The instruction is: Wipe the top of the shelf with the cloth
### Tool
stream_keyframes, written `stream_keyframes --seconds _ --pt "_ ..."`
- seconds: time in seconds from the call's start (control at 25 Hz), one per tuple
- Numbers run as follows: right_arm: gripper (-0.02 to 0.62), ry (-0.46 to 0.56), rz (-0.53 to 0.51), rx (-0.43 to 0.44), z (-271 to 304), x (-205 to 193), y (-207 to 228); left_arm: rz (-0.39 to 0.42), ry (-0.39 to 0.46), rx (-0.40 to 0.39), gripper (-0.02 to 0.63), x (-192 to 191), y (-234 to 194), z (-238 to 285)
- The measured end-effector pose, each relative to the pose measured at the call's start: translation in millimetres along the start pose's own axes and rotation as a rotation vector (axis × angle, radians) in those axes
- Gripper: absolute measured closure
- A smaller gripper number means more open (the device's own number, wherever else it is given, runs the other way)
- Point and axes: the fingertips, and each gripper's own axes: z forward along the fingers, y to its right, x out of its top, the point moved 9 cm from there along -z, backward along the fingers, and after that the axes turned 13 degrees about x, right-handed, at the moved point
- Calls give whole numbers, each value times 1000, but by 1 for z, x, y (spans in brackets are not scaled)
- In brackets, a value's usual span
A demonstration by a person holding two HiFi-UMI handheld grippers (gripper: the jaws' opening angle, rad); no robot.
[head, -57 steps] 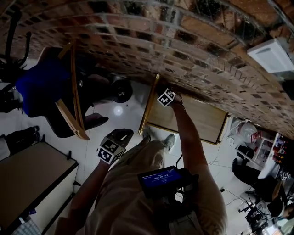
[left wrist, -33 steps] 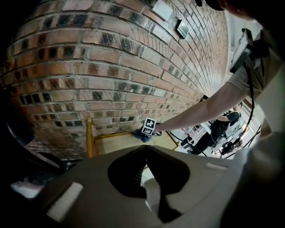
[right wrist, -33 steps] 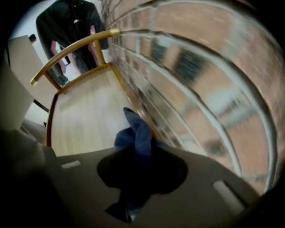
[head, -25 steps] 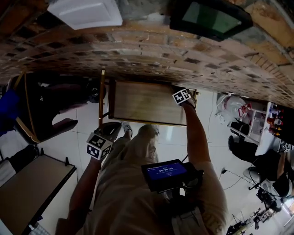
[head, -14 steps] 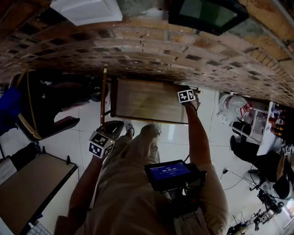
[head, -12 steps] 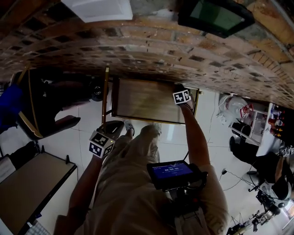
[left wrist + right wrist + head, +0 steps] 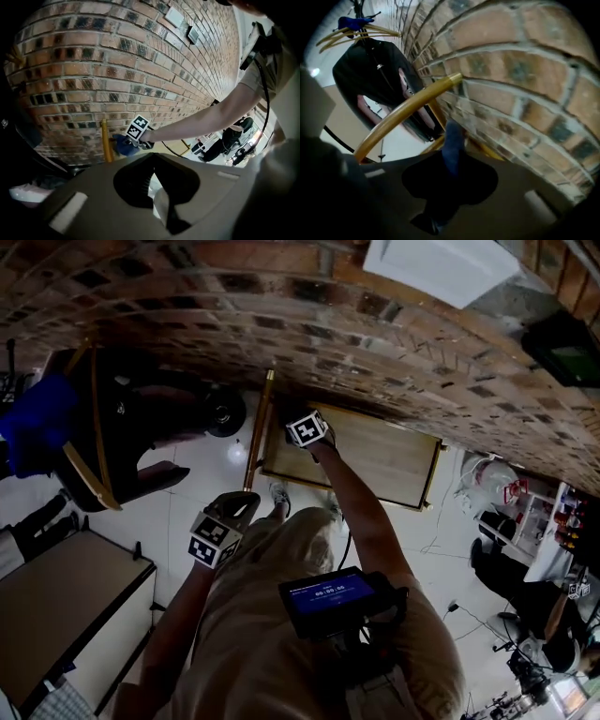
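- Jaws of R gripper (image 7: 451,161) are clamped on the blue cloth (image 7: 453,137); the cloth sticks out past the tips toward 12 o'clock in the right gripper view.
- Jaws of L gripper (image 7: 152,157) are together w/ nothing between them. Only a thin slit shows, w/ pale floor behind it.
- Head view: R gripper is just above centre, at abt 12 o'clock, arm stretched out. It sits at the 9 o'clock end of the shelf (image 7: 380,457), close to the brick wall (image 7: 234,324).
- Shelf top is pale wood in a gold frame. A gold post (image 7: 256,430) stands just beside R gripper at its 9 o'clock.
- Left gripper view: the cloth shows at abt 10 o'clock under R gripper's marker cube, right next to the gold post. Can't tell if it touches the wood.
- L gripper hangs at abt 7 o'clock from R gripper in the head view, well apart from the shelf and over white floor (image 7: 202,479).
- Dark coat (image 7: 122,437) on a wooden hanger is at 9 o'clock in the head view, a table (image 7: 56,601) at 8 o'clock.
- Small screen (image 7: 328,596) on the person's chest at 6 o'clock.
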Motion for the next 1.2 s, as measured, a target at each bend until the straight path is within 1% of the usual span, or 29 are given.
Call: stream_keyframes --seconds 0.08,0.2,0.36,0.4,0.48,0.56,0.72,0.88,1.08,1.16,1.2 --pt "523 -20 20 6 31 11 -7 -12 -4 10 601 -11 -13 -9" --pt "523 -79 40 -38 61 15 -9 -34 -11 27 601 -27 -31 -20" --pt "523 -154 109 -107 68 3 -1 -64 -22 45 601 -41 -48 -30" --pt "523 -152 101 -98 68 3 -1 -68 -24 45 601 -43 -49 -30" --pt "523 -130 52 -74 68 6 -1 -67 -29 41 601 -45 -49 -29" --pt "523 -123 31 -91 61 0 3 -64 -31 32 601 -44 -46 -26" --pt "524 -127 61 -127 34 -30 22 -59 -23 9 601 -33 -31 -17" --pt "525 -131 83 -161 0 -69 43 -29 -27 -16 601 -23 -9 -5" --pt "525 -137 162 -230 -48 -121 74 3 -39 -39 601 -10 23 15" --pt "525 -158 206 -262 -68 -146 85 16 -47 -47 601 -6 37 22" --pt "525 -152 210 -265 -77 -154 90 21 -49 -51 601 -3 44 25"
